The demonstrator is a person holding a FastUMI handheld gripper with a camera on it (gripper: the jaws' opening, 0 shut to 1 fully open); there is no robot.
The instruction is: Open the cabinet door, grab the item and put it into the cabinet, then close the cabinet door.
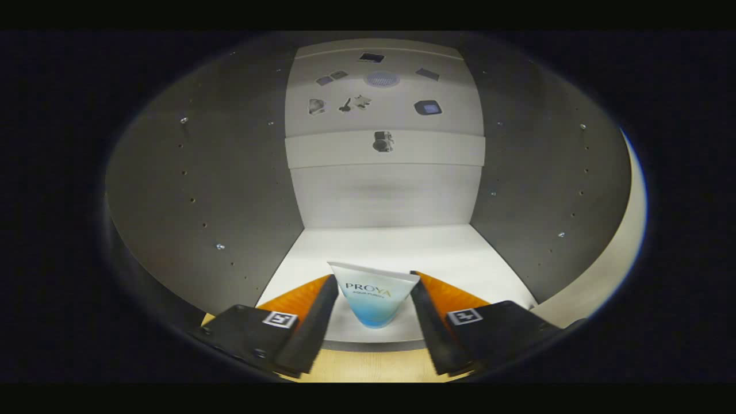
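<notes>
Both tongs (374, 299) fingers pinch tube (374, 299), inside cabinet (201, 190).

Tube (375, 299) stands between hand-held gripper (374, 302) fingers, seemingly inside cabinet (230, 190).

Single fisheye cam riding on the claw (374, 302), looking forward along its two fingers — straight into the open cabinet (230, 190). Sits low at the cabinet mouth, close to the shelf floor (391, 247); back wall (385, 190) faces it dead centre, side walls flare outward. Tube (374, 296) very near the lens, between the fingers. Bench (368, 365) edge directly below.
</notes>
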